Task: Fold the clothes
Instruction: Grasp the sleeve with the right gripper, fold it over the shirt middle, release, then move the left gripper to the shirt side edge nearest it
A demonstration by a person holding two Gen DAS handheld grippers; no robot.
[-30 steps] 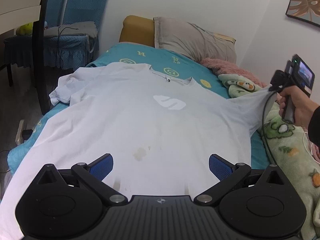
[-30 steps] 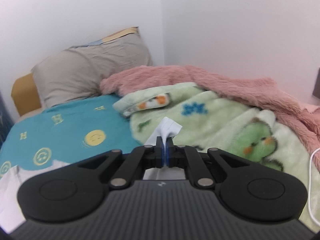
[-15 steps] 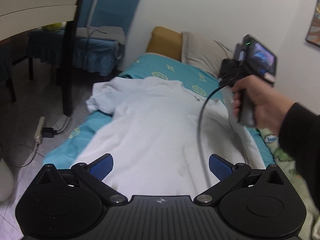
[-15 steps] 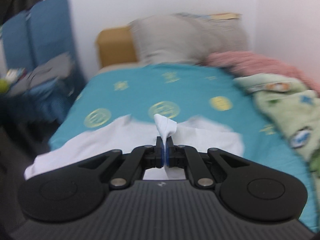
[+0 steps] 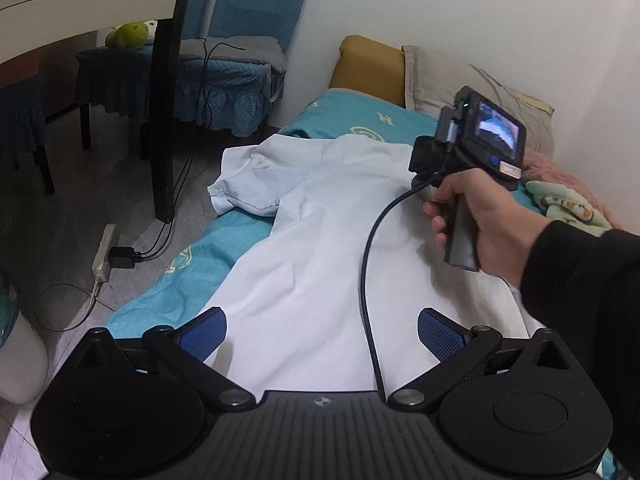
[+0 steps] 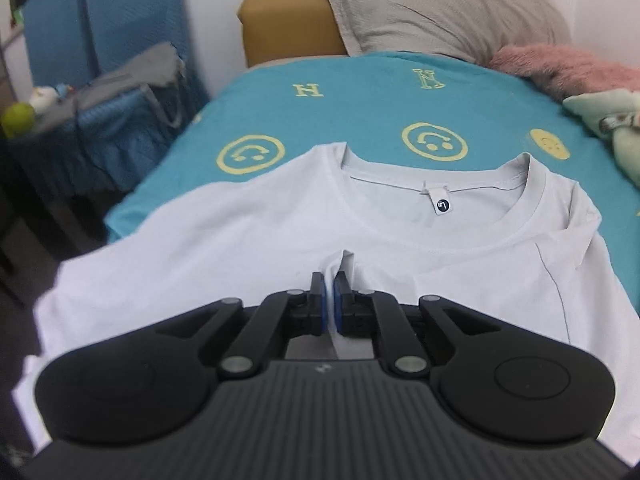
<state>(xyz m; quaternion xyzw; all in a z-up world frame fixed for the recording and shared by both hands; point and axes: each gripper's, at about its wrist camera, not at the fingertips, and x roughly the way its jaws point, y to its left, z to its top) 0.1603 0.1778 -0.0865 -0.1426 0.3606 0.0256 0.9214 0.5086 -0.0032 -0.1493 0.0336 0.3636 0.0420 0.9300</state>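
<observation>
Right gripper [image 6: 330,294], a black two-finger tool with blue pads, has a narrow fold of the white cotton T-shirt [image 6: 248,248] standing between its pads; its jaws have just been easing apart, yet the gap is slim and the cloth fills it, so the fold is pinched. That fold lies just below the round ribbed collar [image 6: 440,240], whose small label shows inside the neck. From the left wrist view, a bare hand [image 5: 486,216] in a black sleeve grips the tool's handle above the shirt. Left gripper [image 5: 320,332] hovers over the shirt's lower part with its blue pads spread wide and nothing between them. Across the teal bedsheet printed with yellow smiley faces [image 6: 360,116] the T-shirt lies spread out, one short sleeve [image 5: 248,184] crumpled at the bed's edge.
</observation>
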